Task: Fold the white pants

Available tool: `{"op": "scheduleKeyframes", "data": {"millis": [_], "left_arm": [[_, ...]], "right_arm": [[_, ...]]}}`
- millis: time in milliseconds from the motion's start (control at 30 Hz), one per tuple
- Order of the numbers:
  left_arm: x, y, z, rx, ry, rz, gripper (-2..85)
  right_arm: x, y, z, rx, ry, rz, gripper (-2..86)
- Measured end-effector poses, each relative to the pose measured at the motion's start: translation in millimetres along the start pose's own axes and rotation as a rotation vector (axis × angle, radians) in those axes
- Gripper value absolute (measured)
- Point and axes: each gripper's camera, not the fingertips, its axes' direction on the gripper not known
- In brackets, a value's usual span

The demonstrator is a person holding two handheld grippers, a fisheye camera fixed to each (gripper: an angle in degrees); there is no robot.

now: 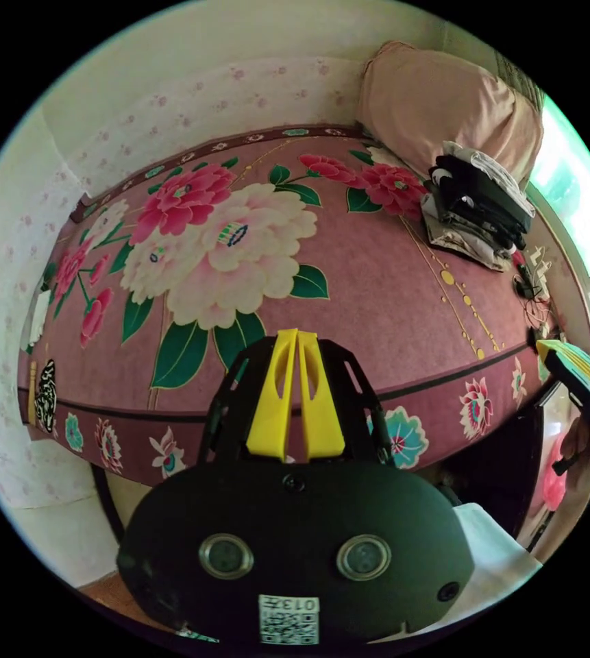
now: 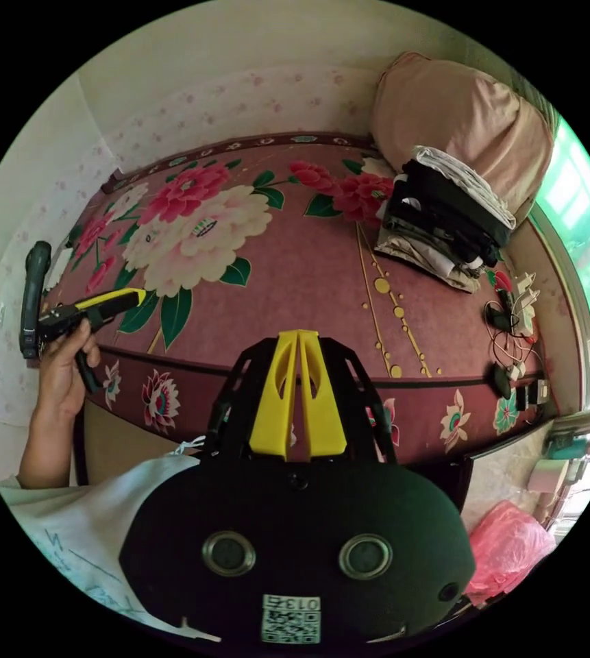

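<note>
My left gripper is shut, its yellow jaws pressed together with nothing between them, held above the near edge of a bed with a pink floral cover. My right gripper is likewise shut and holds nothing, over the same bed cover. In the left gripper view the right gripper shows at the right edge. A hand holds the left gripper at the left of the right gripper view. A stack of folded clothes, dark pieces with a white one on top, lies at the bed's far right.
A large pink pillow leans behind the stack. Chargers and cables lie at the bed's right edge. A pink plastic bag sits on the floor at the right. A window is on the right.
</note>
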Motion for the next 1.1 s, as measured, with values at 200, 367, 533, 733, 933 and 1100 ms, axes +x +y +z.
{"op": "scheduleKeyframes", "data": {"millis": [200,367,533,733,933,1100], "left_arm": [[-3.7,12.2,1.0,0.029,0.212,-0.016,-0.4],[0.0,20.6,-0.7,0.074,0.267,-0.019,-0.4],[13.1,23.5,2.0,0.022,0.189,0.012,-0.4],[24.5,26.0,-3.4,0.023,0.177,0.011,-0.3],[28.0,35.4,-16.9,0.084,0.193,0.021,-0.3],[37.1,40.2,-23.5,0.072,0.111,-0.021,-0.3]], "right_arm": [[-13.1,8.0,-42.1,0.155,0.224,-0.065,-0.2],[3.2,8.0,-59.5,0.074,0.167,0.009,0.0],[13.1,3.8,-73.4,0.064,0.278,0.129,0.0],[28.9,9.1,-99.6,0.086,0.085,0.205,0.0],[46.1,8.7,-116.4,0.081,0.120,0.260,0.1],[54.5,6.9,-128.2,0.063,0.131,0.274,0.1]]}}
